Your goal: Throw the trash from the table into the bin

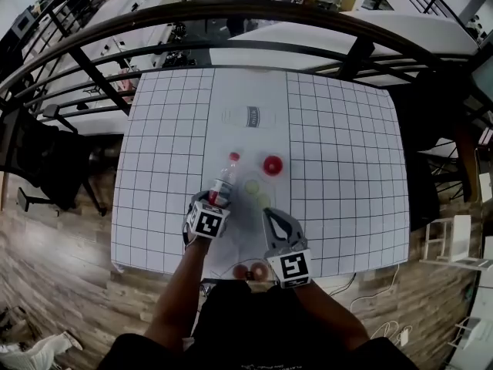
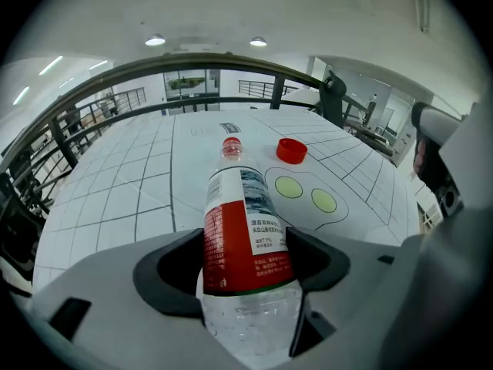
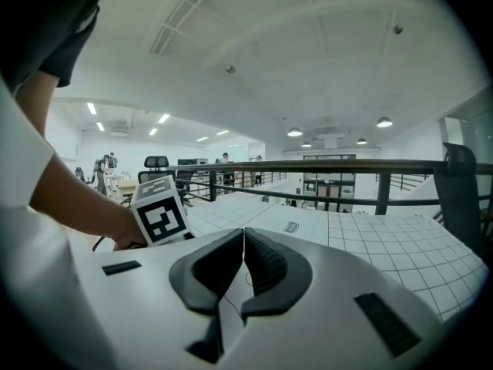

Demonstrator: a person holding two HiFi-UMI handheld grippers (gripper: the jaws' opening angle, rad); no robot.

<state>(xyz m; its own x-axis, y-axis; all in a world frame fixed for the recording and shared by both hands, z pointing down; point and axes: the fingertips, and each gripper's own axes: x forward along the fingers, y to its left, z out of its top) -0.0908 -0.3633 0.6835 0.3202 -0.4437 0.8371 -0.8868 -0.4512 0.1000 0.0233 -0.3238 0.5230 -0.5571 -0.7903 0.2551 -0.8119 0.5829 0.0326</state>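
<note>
A clear plastic bottle (image 2: 245, 230) with a red and white label and a red cap lies on the white gridded table (image 1: 347, 168), its neck pointing away from me. My left gripper (image 2: 245, 259) is tilted down over its lower half, the jaws wide apart on either side of the label; I see no squeeze on it. In the head view the bottle (image 1: 224, 182) sticks out ahead of the left gripper (image 1: 216, 201). A loose red cap (image 2: 292, 151) lies to the bottle's right. My right gripper (image 3: 243, 241) is shut and empty, near the table's front edge (image 1: 269, 216).
Two yellow-green circles (image 2: 305, 193) are printed on the mat between the cap and the grippers. Small reddish things (image 1: 252, 271) lie at the table's front edge. A dark railing (image 1: 231, 14) curves past the far side. No bin is in view.
</note>
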